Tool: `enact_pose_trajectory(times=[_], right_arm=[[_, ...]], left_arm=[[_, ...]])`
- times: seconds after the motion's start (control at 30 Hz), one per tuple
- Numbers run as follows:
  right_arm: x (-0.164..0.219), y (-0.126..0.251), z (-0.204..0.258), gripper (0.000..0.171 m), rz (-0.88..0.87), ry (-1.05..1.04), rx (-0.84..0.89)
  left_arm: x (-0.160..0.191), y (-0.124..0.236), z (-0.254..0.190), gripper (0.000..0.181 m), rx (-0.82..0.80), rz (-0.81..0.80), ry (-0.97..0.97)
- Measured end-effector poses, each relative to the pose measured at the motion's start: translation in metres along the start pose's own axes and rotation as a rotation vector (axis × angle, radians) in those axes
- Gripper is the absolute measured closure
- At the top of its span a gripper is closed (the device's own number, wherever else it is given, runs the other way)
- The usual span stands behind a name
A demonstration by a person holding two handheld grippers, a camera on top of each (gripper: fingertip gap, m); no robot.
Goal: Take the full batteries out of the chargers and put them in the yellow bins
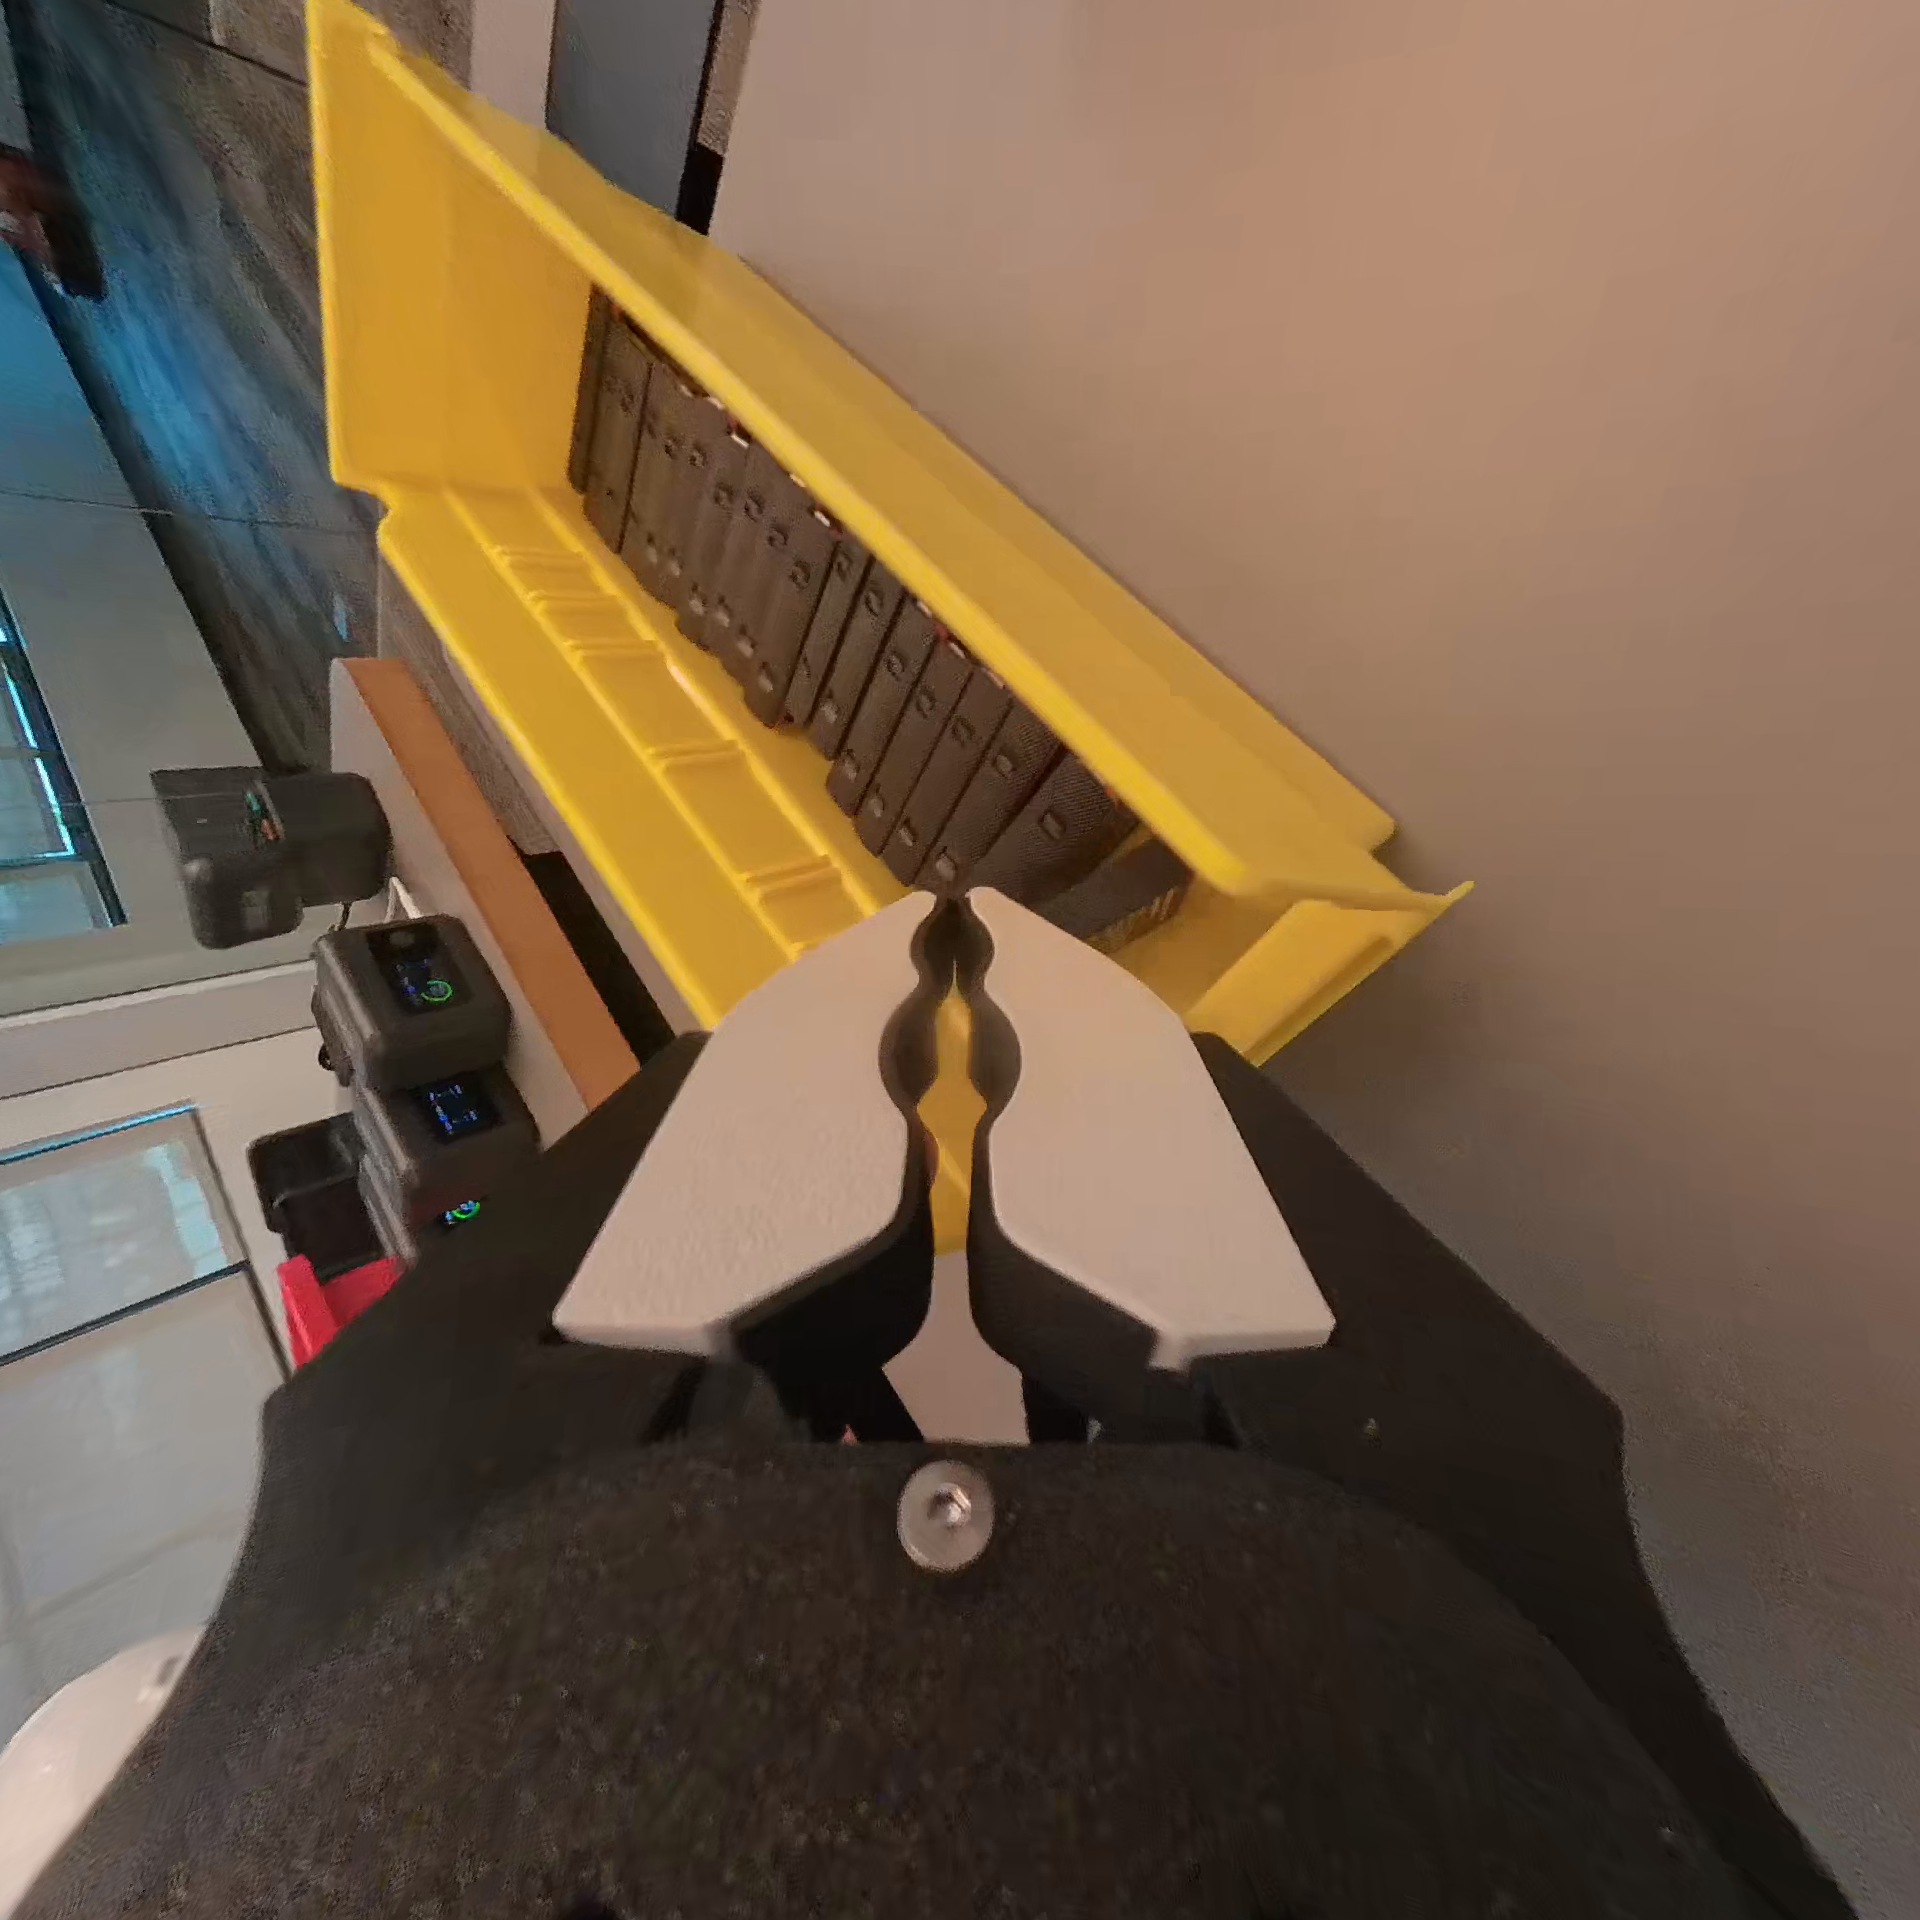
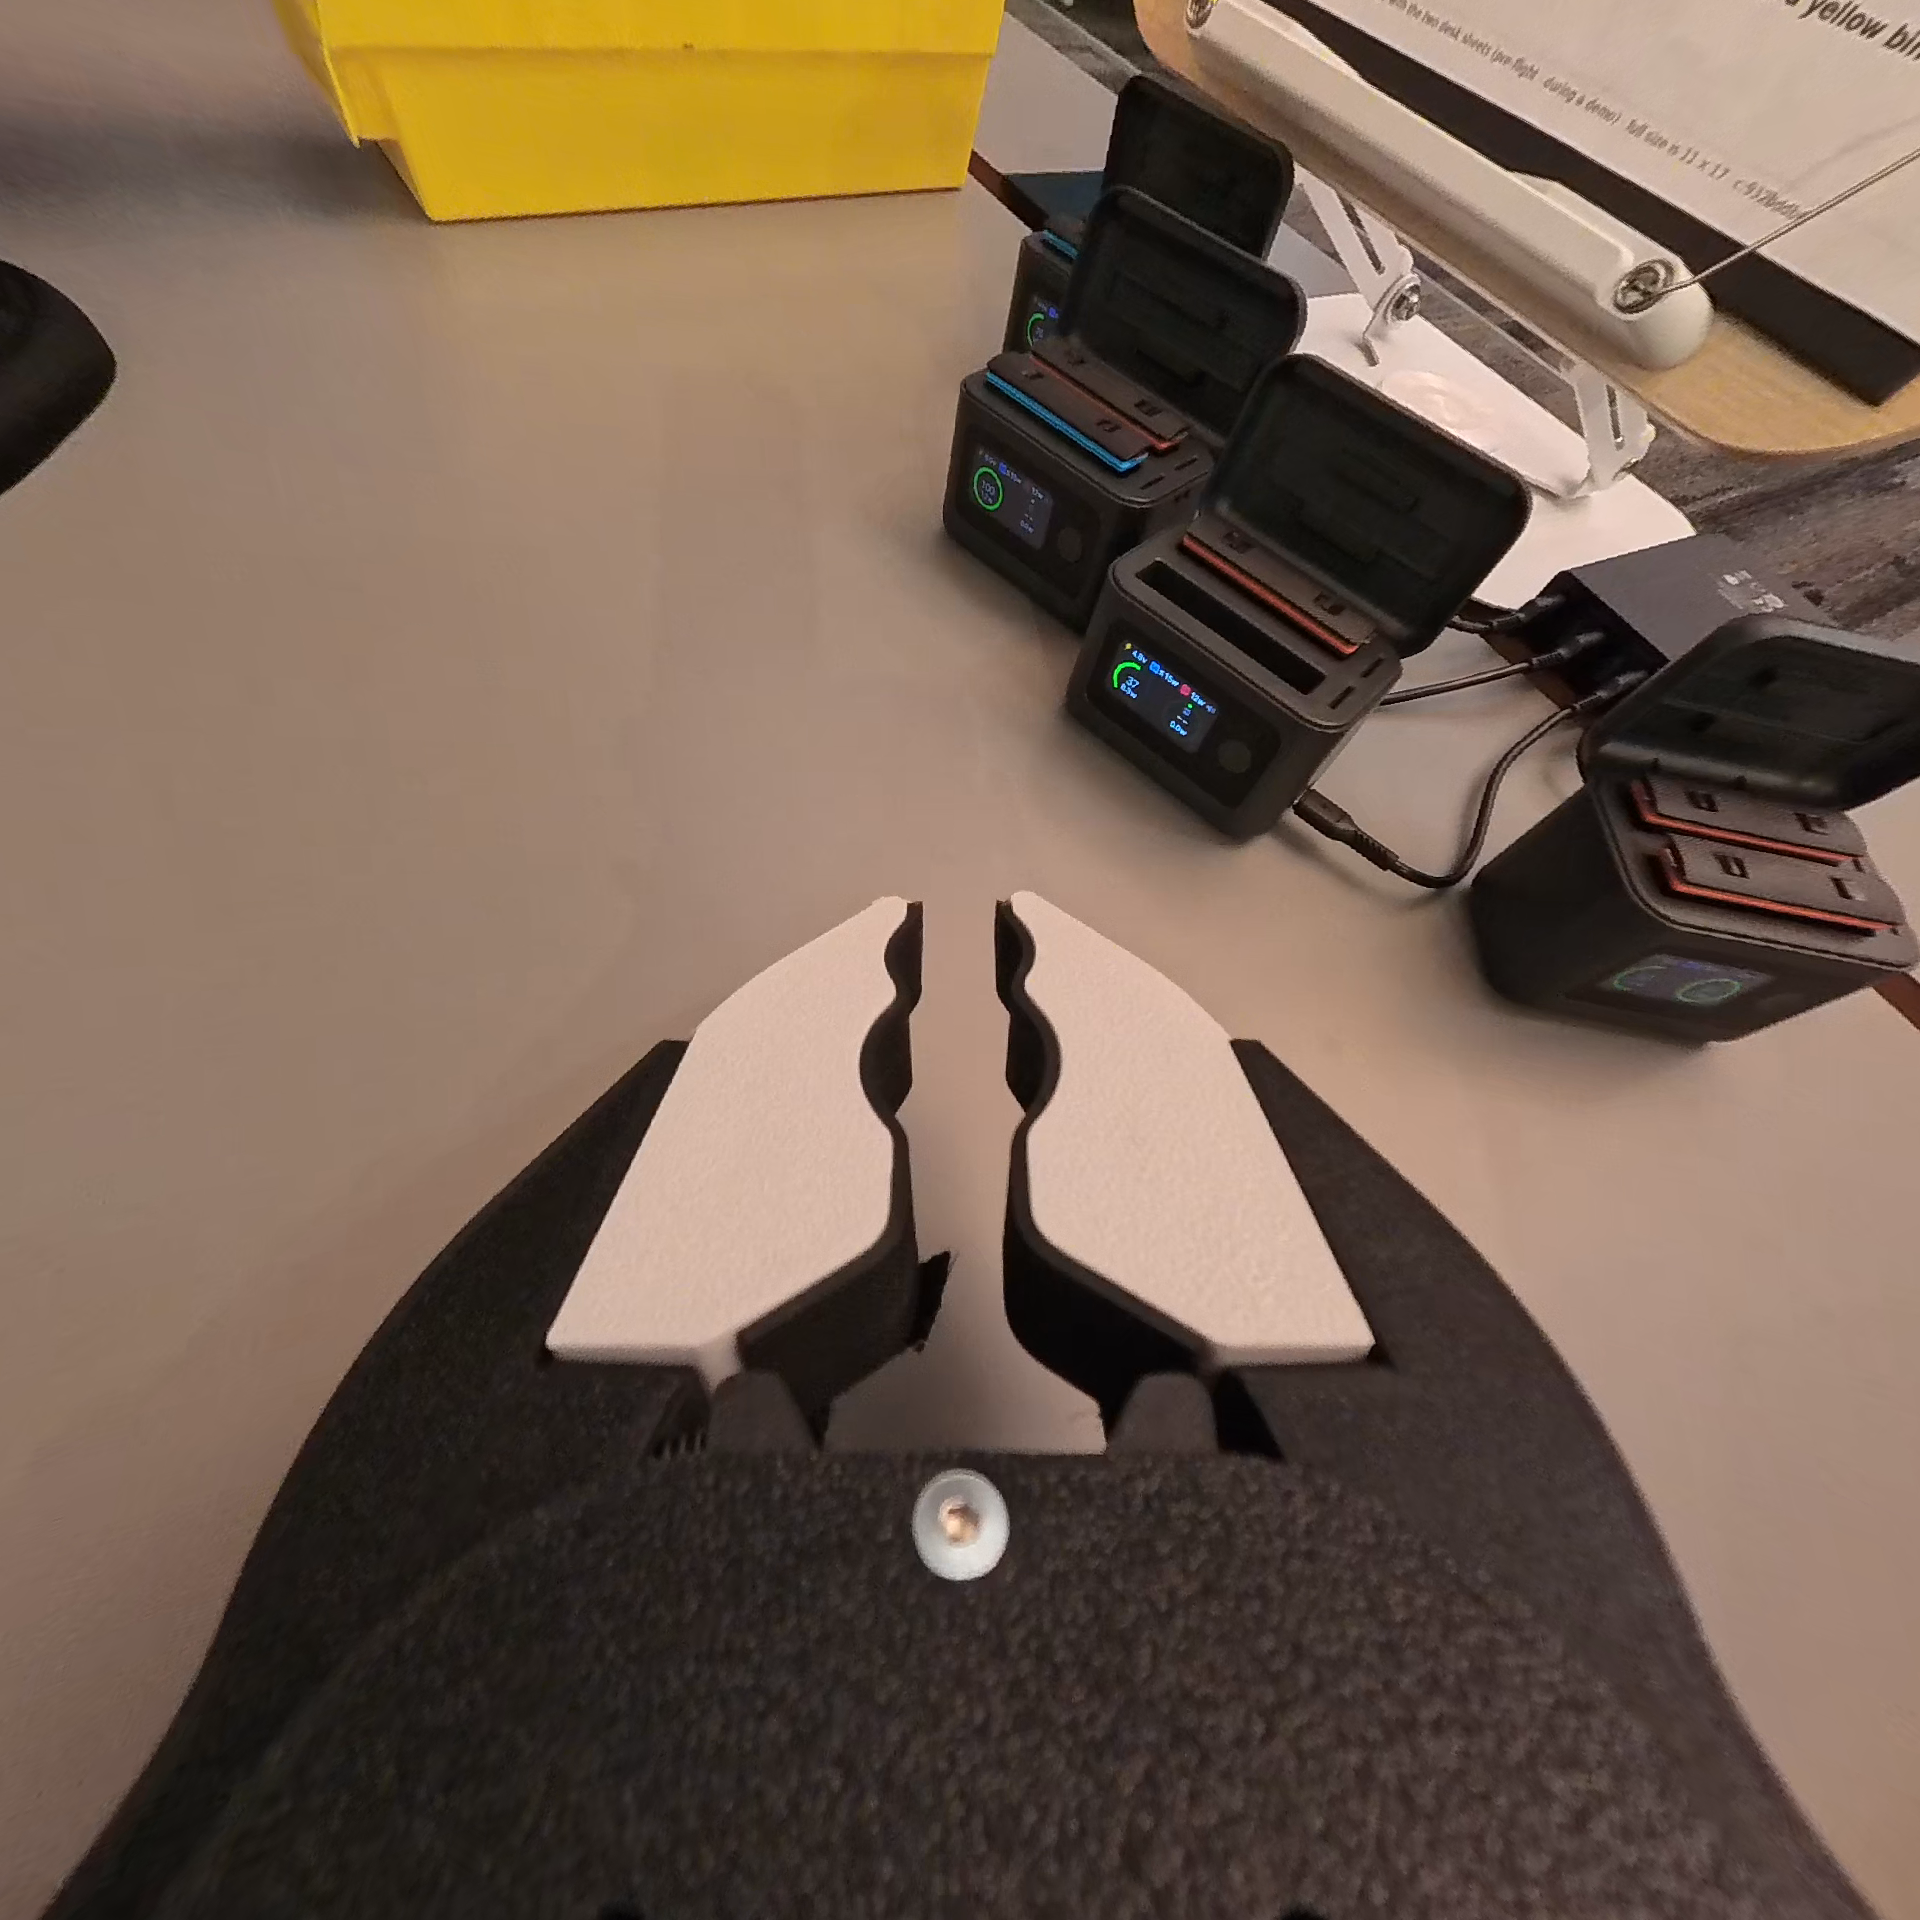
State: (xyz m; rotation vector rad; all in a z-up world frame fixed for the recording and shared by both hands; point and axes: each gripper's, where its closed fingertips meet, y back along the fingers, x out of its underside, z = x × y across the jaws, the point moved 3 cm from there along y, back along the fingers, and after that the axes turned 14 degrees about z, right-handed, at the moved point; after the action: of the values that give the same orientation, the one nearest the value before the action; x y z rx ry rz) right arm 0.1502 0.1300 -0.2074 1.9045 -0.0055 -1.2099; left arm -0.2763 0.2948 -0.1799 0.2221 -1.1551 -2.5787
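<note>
In the left wrist view my left gripper (image 1: 948, 904) is shut with its pads together and nothing between them. It hovers at the near end of the long yellow bin (image 1: 665, 748), right in front of a row of several dark batteries (image 1: 914, 707) standing in it. In the right wrist view my right gripper (image 2: 958, 914) is open a little and empty above the bare table. Chargers with raised lids stand to its right: one (image 2: 1060, 499) with blue- and red-edged batteries, one (image 2: 1236, 686) with a red-edged battery (image 2: 1278, 597) and a vacant slot, and one (image 2: 1704, 914) with two red-edged batteries.
A yellow bin (image 2: 665, 114) stands at the far side of the table. A black power hub (image 2: 1652, 603) with cables (image 2: 1455, 831) lies behind the chargers, next to a white stand holding a board (image 2: 1455, 208). More chargers (image 1: 410, 997) show at the left. Tip to tip, the grippers are about 45 cm apart.
</note>
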Motion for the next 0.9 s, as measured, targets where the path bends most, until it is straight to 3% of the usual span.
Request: enact_pose_trajectory(times=[0.3, 0.5, 0.9], right_arm=[[0.001, -0.002, 0.001, 0.158, 0.005, -0.001, -0.005], [0.002, -0.003, 0.002, 0.158, 0.011, -0.001, -0.008], [0.008, -0.008, 0.0, 0.158, 0.033, -0.014, -0.014]], left_arm=[[0.011, 0.001, 0.002, 0.181, 0.05, -0.039, -0.011], [0.011, -0.005, -0.007, 0.161, 0.119, -0.058, -0.321], [0.005, -0.021, -0.019, 0.16, 0.412, 0.001, -0.617]])
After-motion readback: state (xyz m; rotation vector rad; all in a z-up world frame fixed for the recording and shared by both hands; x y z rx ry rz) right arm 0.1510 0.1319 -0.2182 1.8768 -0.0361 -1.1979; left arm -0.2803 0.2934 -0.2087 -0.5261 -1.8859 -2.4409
